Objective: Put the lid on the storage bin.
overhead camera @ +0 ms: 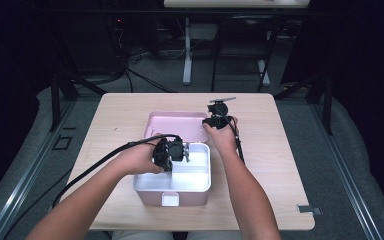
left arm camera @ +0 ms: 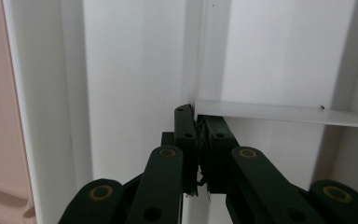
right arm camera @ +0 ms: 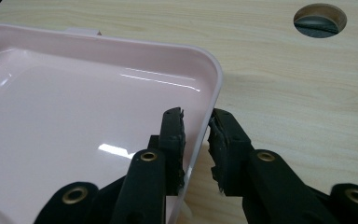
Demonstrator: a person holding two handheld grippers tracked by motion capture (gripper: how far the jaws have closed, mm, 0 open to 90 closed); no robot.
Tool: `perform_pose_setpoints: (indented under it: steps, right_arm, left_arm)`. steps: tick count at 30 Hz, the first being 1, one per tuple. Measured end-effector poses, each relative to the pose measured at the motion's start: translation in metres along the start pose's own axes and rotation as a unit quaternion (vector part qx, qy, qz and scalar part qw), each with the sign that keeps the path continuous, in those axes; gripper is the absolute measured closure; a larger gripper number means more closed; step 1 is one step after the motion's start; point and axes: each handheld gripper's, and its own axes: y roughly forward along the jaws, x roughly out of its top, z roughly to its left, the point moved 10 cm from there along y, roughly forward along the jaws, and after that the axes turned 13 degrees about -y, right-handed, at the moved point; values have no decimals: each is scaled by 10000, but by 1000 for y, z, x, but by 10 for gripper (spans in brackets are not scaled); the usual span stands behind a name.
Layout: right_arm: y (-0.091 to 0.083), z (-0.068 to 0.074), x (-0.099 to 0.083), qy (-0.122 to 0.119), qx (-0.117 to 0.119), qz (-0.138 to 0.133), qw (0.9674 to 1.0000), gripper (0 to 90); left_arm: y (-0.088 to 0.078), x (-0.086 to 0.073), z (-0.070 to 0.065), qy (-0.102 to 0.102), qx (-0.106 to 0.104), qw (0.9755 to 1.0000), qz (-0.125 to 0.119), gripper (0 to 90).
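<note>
in the high view, a pink box (overhead camera: 172,182) with a white inner tray (overhead camera: 195,167) sits low in the middle of the frame on a pale wooden table (overhead camera: 280,165). its pink lid (overhead camera: 175,125) lies open just behind it, toward the centre of the frame. the left gripper (overhead camera: 184,151) is over the tray's upper left part, held in the left hand (overhead camera: 142,157), with its cable running off to the lower left. the right gripper (overhead camera: 211,121) is at the lid's right edge, just right of centre, with the right hand (overhead camera: 223,137) below it.

in the left gripper view, the black jaws rise from the bottom centre and are clenched on the thin white divider (left arm camera: 279,112) of the tray, at the end where it meets a wall. the pads press it from both sides. white tray walls cover most of the frame, and a strip of pink box shows along the left edge.

in the right gripper view, the jaws stand either side of the lid's rim (right arm camera: 205,121) near its rounded corner, one inside the lid and one outside. the inner pad lies against the rim; a narrow gap shows on the outer side, so i cannot tell whether the grip is firm. the lid fills the left half of the frame, with bare table on the right and a round hole (right arm camera: 320,20) in the table at the upper right.
</note>
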Motion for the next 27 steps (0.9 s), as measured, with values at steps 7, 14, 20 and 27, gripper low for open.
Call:
perform_pose_setpoints:
  steps: [7, 14, 20, 27]
  right_arm:
    - [-4, 1, 2, 34, -33, 28, 10000, 771]
    - [-14, 4, 8, -82, -155, 23, 9998, 800]
    - [-19, 5, 11, -16, -156, -55, 9999, 815]
    - [-30, 6, 18, 6, -137, -316, 9994, 829]
  left_arm:
    - [0, 0, 0, -1, 6, 10000, 0, 864]
    - [0, 0, 0, -1, 62, 10000, 6, 863]
    - [0, 0, 0, -9, 62, 10000, 5, 862]
    - [0, 0, 0, -13, 54, 10000, 4, 863]
